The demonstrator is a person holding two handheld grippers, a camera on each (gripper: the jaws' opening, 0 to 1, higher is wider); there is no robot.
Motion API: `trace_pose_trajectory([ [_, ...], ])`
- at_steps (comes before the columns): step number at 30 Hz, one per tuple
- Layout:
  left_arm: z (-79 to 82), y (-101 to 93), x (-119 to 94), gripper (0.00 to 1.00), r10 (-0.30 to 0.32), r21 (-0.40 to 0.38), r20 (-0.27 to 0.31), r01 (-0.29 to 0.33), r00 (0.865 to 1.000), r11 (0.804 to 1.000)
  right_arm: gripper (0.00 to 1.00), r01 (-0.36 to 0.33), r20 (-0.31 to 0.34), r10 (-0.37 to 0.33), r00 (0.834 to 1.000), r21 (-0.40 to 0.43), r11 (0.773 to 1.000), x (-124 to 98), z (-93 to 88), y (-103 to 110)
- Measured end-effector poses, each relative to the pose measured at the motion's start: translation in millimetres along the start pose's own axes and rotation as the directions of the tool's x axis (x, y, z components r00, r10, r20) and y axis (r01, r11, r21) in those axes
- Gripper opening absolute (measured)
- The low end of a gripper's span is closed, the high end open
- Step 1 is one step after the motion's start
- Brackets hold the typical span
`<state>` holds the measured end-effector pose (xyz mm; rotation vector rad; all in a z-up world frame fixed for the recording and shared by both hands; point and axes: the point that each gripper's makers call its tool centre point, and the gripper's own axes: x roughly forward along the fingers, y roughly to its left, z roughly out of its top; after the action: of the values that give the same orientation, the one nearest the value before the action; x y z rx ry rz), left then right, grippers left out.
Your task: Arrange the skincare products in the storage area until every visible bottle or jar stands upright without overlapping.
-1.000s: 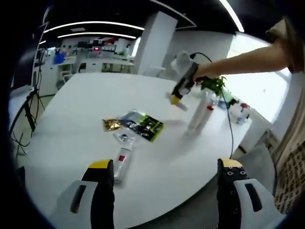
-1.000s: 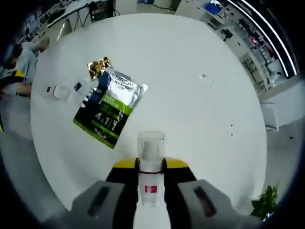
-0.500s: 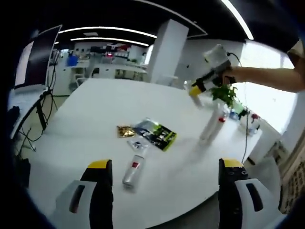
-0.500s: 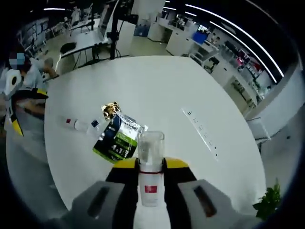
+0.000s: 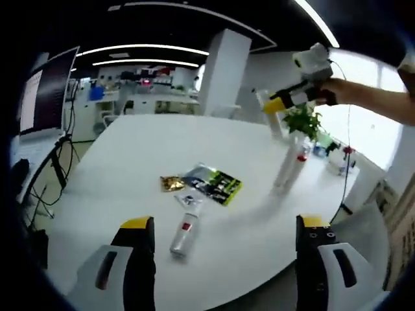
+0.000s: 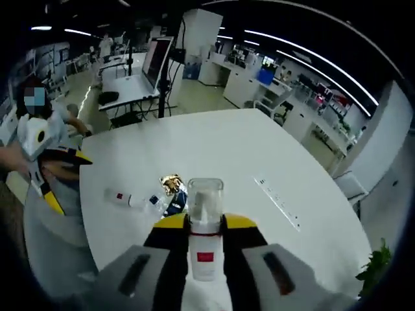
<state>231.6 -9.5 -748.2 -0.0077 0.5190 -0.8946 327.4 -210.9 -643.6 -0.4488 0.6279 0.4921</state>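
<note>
Bottle talk first: the right gripper (image 6: 205,228) is clamped around a slim white plastic pump bottle with a clear cap and small red label (image 6: 205,233), pinched at mid-body with the yellow-tipped jaws on either side. It looks light and rigid, smooth plastic so probably a bit slippery, and tall and narrow so I'd guess it tips easily once set down. Mid-body looks like the sensible grab spot, away from the clear cap, which might pop off. Its long axis runs straight out ahead along the jaws, cap end pointing away from the gripper; in the left gripper view the same bottle (image 5: 286,170) hangs roughly upright below the right gripper (image 5: 277,107), base close to or touching the round white surface (image 5: 130,155), can't tell which.

Left gripper (image 5: 220,228) has its jaws spread wide with nothing between them. Ahead of it and slightly toward its left jaw lies a second small white bottle with a red label (image 5: 182,235) on its side, long axis pointing away from the gripper. Same handling I'd guess: light, stiff, rolls if nudged, take it across the middle of the body. Just beyond it sit a small white sachet (image 5: 189,199), a crinkly gold foil sachet (image 5: 171,183) and a green-and-black flat pouch (image 5: 216,183), all lying flat; soft thin stuff that won't stand anyway
</note>
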Motion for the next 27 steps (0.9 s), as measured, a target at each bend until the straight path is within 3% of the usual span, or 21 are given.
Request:
trace_pose_trajectory([
  [4,-3.9,-3.5,1,0.87,-0.015,0.02,-0.02,0.016,1.0,1.0,0.19,0.005,0.061,-0.007,0.998,0.035,0.999,-15,-1.6,13],
  [19,-10.2,-8.1,4,0.85,-0.029,0.048,-0.066,0.033,0.997,0.998,0.19,0.059,0.175,-0.09,0.981,0.176,0.983,-60,-31.1,58],
  [25,-13.3,-10.1,3,0.84,-0.036,0.058,-0.092,0.042,0.995,0.997,0.19,0.071,0.228,-0.156,0.961,0.343,0.937,-74,-46.2,74],
  [27,-13.0,-10.7,3,0.84,-0.038,0.049,-0.093,0.042,0.995,0.998,0.19,0.077,0.219,-0.163,0.962,0.358,0.931,-75,-55.7,81],
])
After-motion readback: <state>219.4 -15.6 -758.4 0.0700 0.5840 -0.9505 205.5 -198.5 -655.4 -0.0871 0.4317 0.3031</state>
